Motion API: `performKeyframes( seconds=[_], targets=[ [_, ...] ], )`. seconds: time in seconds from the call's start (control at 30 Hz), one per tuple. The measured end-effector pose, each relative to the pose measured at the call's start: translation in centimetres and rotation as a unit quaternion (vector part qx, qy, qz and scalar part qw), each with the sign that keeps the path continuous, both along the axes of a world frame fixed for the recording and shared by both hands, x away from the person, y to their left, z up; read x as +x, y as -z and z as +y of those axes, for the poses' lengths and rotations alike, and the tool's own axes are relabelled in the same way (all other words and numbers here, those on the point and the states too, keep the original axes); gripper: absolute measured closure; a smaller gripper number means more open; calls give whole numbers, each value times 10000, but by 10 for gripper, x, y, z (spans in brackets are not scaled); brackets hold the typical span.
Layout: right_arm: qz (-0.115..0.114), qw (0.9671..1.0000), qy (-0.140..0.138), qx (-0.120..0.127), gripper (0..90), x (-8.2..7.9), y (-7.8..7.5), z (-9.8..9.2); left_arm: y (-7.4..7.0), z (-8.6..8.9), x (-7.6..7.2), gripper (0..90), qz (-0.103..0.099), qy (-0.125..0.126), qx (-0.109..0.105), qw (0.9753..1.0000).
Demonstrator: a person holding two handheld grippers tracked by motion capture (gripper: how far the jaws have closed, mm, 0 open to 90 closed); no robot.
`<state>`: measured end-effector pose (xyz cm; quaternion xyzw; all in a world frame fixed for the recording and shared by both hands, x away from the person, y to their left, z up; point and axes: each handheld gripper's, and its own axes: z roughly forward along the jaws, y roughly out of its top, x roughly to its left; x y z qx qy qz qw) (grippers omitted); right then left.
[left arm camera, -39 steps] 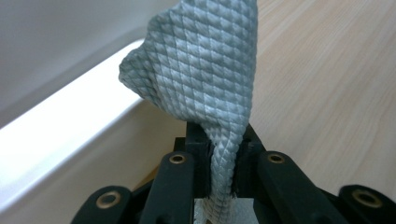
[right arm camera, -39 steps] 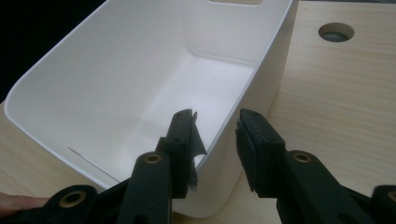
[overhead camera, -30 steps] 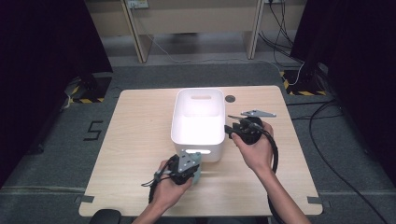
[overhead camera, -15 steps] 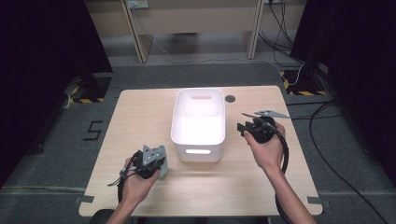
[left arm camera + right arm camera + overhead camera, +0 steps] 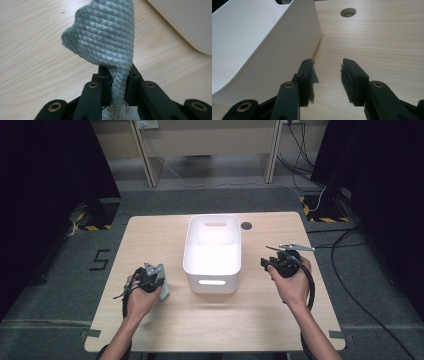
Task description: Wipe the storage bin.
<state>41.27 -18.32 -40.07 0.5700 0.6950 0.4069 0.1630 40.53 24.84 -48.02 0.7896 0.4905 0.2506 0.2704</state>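
Grey quilted cloth [image 5: 107,47], bunched with its long axis running away along the jaws, is pinched by the left hand-held gripper [image 5: 117,85] near the tabletop's [image 5: 150,235] front-left corner, beside a smooth white plastic bin [image 5: 212,252], while the right hand-held gripper [image 5: 327,75] stands spread.

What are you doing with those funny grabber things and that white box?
A person sits at a wooden table with a hand-held gripper in each hand. The left hand-held gripper is shut on a grey woven cloth, held just left of the white bin that stands in the middle of the table. The right hand-held gripper is open and holds nothing, close by the bin's right side. The cloth is outside the bin.
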Motion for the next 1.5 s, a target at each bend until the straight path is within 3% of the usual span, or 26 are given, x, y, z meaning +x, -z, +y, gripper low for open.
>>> performKeyframes(
  seconds=[0.13,0.3,0.43,0.73,0.97,1.3,1.5],
  targets=[
    [5,10000,-12,-7,609,0,0,1,7,-2,7,674,34,-76,27,10000],
    [36,10000,-10,4,601,0,1,0,10,0,9,537,-32,-318,-177,9993],
    [37,10000,3,-16,597,0,1,-2,4,2,6,449,-136,-394,-305,9987],
    [35,10000,32,-25,587,0,3,-5,-18,8,-7,376,-263,-159,-562,9979],
    [32,10000,41,-56,581,-2,5,-8,-31,17,-22,361,-493,-112,-667,9965],
    [80,9996,207,-160,580,-15,14,-31,-7,56,-44,371,-456,-471,-734,9951],
    [185,9991,321,-215,579,-21,24,-43,10,62,-50,380,-465,-539,-817,9941]
  ],
)
